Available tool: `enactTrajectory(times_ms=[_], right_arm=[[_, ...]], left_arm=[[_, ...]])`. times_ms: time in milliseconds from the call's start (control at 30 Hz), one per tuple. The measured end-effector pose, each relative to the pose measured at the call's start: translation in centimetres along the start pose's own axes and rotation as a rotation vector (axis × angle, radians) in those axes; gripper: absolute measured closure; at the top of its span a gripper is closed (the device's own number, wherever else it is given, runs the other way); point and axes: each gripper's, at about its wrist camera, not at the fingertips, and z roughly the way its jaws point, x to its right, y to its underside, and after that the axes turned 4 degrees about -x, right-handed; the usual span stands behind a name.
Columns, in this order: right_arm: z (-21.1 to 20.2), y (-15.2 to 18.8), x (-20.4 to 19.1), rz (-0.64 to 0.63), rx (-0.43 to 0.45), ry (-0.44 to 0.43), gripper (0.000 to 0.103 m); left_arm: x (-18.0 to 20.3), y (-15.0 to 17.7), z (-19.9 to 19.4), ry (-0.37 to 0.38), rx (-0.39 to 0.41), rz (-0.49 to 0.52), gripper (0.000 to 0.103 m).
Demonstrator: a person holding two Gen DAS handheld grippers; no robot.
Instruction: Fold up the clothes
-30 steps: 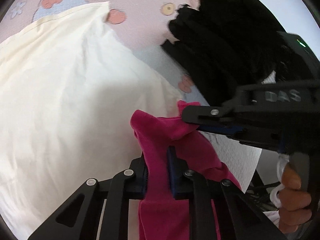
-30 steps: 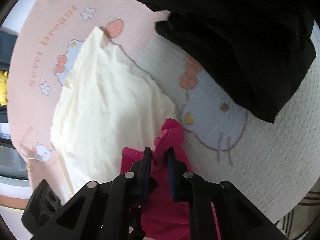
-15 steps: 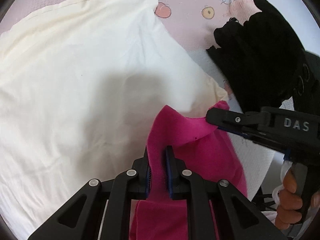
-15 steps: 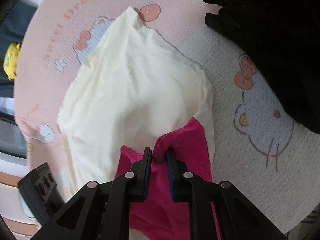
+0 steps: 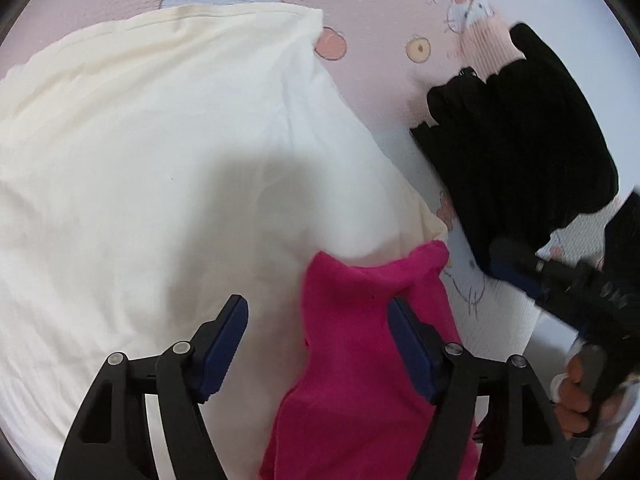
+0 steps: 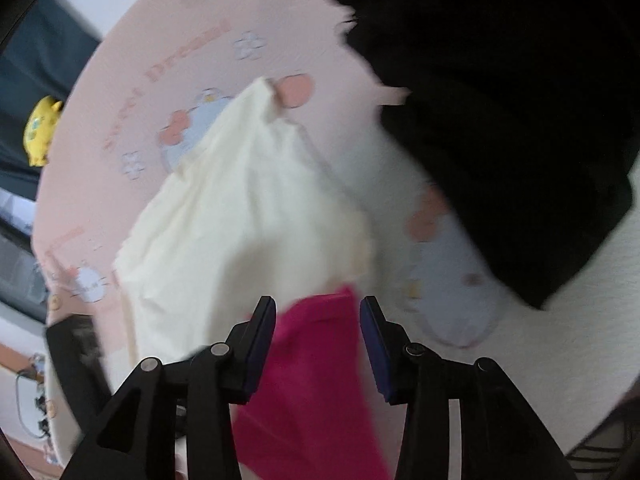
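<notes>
A magenta garment lies with its upper edge over the near corner of a cream garment spread on the pink cartoon-print sheet. My left gripper is open above the magenta cloth, its blue pads apart, the right pad over the cloth. In the right wrist view my right gripper is also open, with the magenta garment lying loose between and below its fingers and the cream garment beyond. The right gripper's body and a hand show at the left wrist view's right edge.
A heap of black clothes lies to the right on the sheet, also large in the right wrist view. A yellow toy sits beyond the bed's left edge. The sheet's near right part is white with a cartoon face.
Both grippers were shut on the magenta garment's top edge and carried it onto the cream garment's corner. Now both have opened and let it go; it rests there.
</notes>
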Motion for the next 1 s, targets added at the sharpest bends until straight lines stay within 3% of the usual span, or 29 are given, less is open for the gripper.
enactTrajectory(times_ms=[167, 300, 400, 600, 767, 833, 900, 1000], right_arm=[[1.0, -0.3, 2.3, -0.031, -0.013, 0.056, 0.06], [2.0, 0.3, 1.0, -0.234, -0.001, 0.128, 0.06], [3.4, 0.7, -0.1, -0.357, -0.002, 0.152, 0.06], [5.6, 0.1, 0.3, -0.369, -0.026, 0.119, 0.06], [6.2, -0.4, 0.5, -0.372, -0.01, 0.112, 0.061], [6.3, -0.3, 0.4, -0.376, -0.001, 0.133, 0.069], [6.4, -0.1, 0.2, -0.38, 0.007, 0.155, 0.078], [6.6, -0.2, 0.2, -0.372, 0.018, 0.177, 0.082]], left_arm=[[-0.8, 0.1, -0.3, 0.022, 0.0, -0.031, 0.032], [-0.7, -0.2, 0.6, 0.026, -0.011, -0.013, 0.032], [-0.2, -0.5, 1.0, -0.014, 0.005, 0.0, 0.033], [0.9, -0.4, 2.0, -0.069, 0.069, 0.057, 0.034], [2.3, -0.7, 4.1, -0.09, 0.061, 0.103, 0.073], [2.2, -0.8, 4.1, -0.131, 0.071, 0.105, 0.083], [2.0, -0.9, 4.0, -0.173, 0.081, 0.107, 0.086], [1.8, -1.0, 4.0, -0.236, 0.097, 0.11, 0.086]])
